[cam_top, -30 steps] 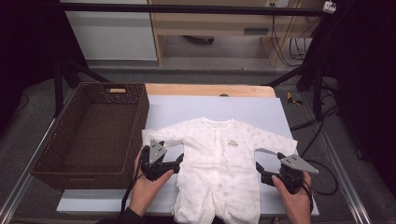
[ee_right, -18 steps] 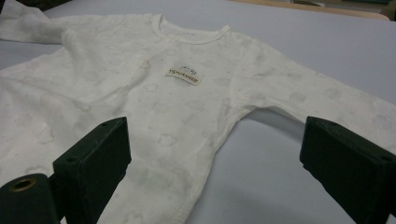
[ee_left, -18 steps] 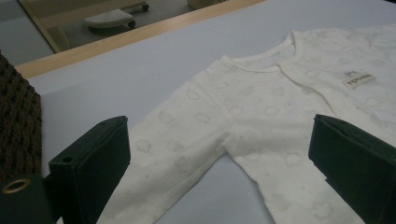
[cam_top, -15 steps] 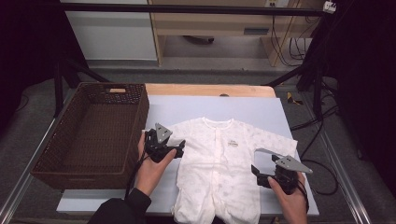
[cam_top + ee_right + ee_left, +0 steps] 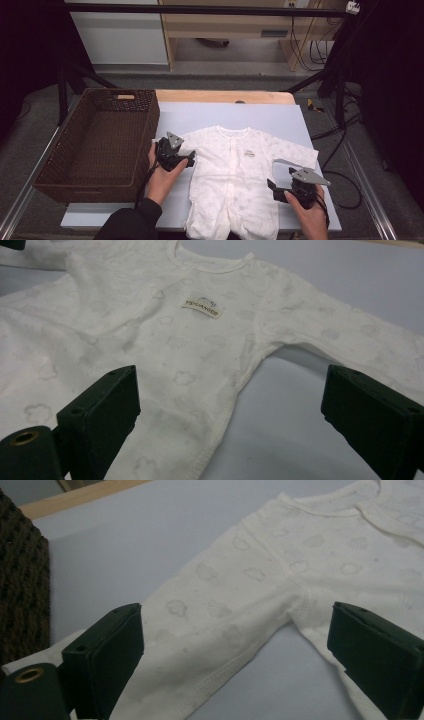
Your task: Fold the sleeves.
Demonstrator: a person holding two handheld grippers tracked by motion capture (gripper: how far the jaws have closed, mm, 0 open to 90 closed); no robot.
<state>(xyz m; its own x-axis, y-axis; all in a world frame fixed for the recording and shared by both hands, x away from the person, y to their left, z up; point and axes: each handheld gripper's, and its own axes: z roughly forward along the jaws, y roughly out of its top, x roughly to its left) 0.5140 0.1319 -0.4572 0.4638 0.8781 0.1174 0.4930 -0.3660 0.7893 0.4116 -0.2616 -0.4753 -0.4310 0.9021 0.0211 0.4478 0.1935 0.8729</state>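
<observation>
High view: a white baby romper (image 5: pixel 235 180) lies flat, face up, on a pale blue mat (image 5: pixel 280 117). The left gripper (image 5: pixel 186 159) hovers at one sleeve; the right gripper (image 5: pixel 272 189) waits beside the other side seam. A dark wicker basket (image 5: pixel 100 145) stands just left, clear of the work.

Left gripper view: jaws wide apart, straddling the sleeve (image 5: pixel 200 625). Folding seems about to begin; next comes closing on that sleeve.

Right gripper view: jaws wide apart over the romper's side, near its small chest label (image 5: pixel 201 307).
</observation>
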